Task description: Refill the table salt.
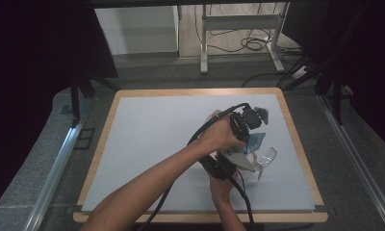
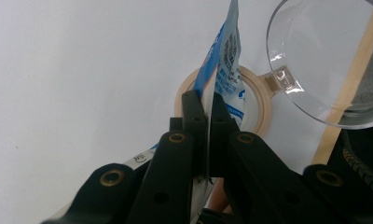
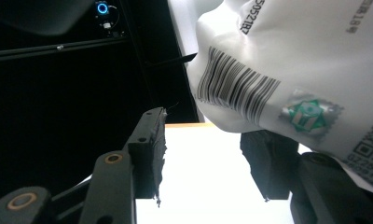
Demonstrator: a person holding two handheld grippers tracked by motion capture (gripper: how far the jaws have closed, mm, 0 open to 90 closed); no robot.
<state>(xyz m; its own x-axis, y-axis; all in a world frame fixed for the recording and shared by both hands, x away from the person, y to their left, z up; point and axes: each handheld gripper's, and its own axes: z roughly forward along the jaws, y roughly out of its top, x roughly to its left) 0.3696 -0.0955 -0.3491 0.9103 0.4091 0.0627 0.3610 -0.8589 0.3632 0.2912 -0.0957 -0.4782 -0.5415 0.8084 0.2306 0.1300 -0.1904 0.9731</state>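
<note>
The left gripper [image 2: 204, 105] pinches the blue-white packet [image 2: 226, 56] at frame centre beside the cup [image 2: 324, 60], the right gripper [image 3: 208, 154] gapes wide, so pouring looks pending.

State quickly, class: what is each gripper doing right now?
Left gripper: shut on the blue-and-white packet.
Right gripper: open, holding nothing; the packet hangs just above it.

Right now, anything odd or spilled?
No spill visible. Left claw pinches a blue-white pouch upright above a tape roll; a clear cup sits tipped nearby. Right claw is open beside the pouch.
</note>
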